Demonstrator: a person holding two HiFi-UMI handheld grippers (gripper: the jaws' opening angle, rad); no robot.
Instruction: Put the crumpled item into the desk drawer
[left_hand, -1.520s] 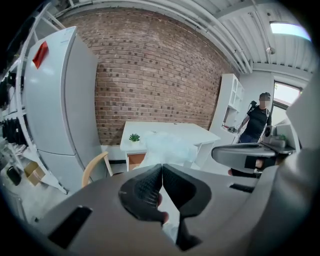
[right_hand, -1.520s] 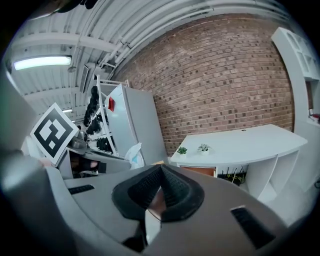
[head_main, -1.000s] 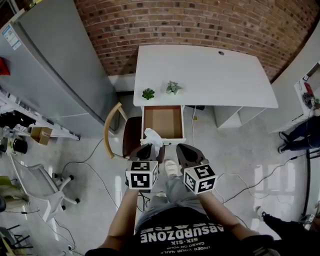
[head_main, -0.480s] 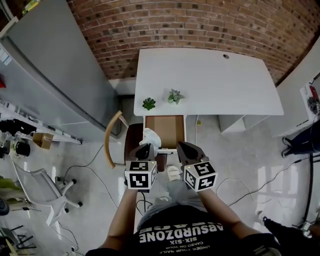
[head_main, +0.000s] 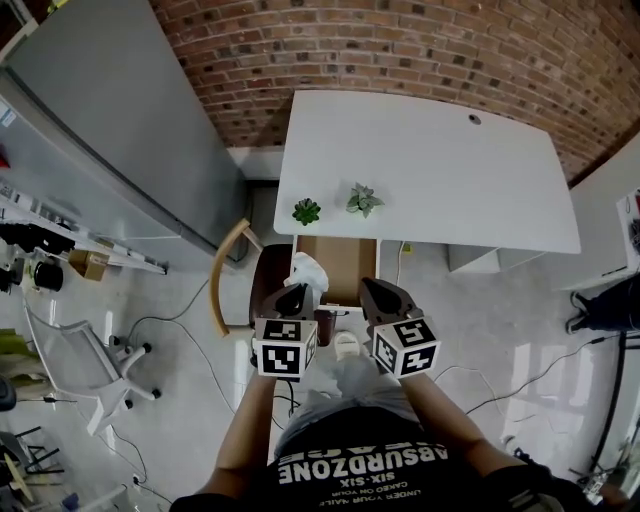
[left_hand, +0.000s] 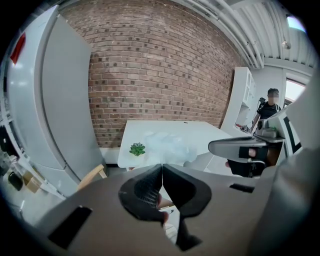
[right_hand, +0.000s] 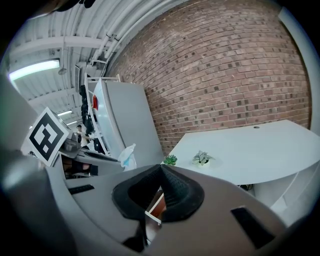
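Note:
The crumpled white item (head_main: 307, 270) hangs from my left gripper (head_main: 297, 291), which is shut on it. It hovers over the front left corner of the open desk drawer (head_main: 347, 262). In the left gripper view the item (left_hand: 165, 147) shows as a pale translucent wad just past the closed jaws of my left gripper (left_hand: 161, 165). My right gripper (head_main: 371, 291) is held beside it to the right, shut with nothing in it; its tips meet in the right gripper view (right_hand: 161, 166), where the item (right_hand: 127, 156) shows to the left. The drawer's brown floor is bare.
The white desk (head_main: 440, 170) stands against a brick wall with two small potted plants (head_main: 306, 211) (head_main: 365, 200) near its front left. A wooden chair (head_main: 232, 272) stands left of the drawer, with a grey cabinet (head_main: 110, 130) beyond it. Cables lie on the floor.
The head view has moved nearer the desk, so less of the drawer shows under the desktop. Both grippers keep their pose, and the left one still holds the crumpled item.

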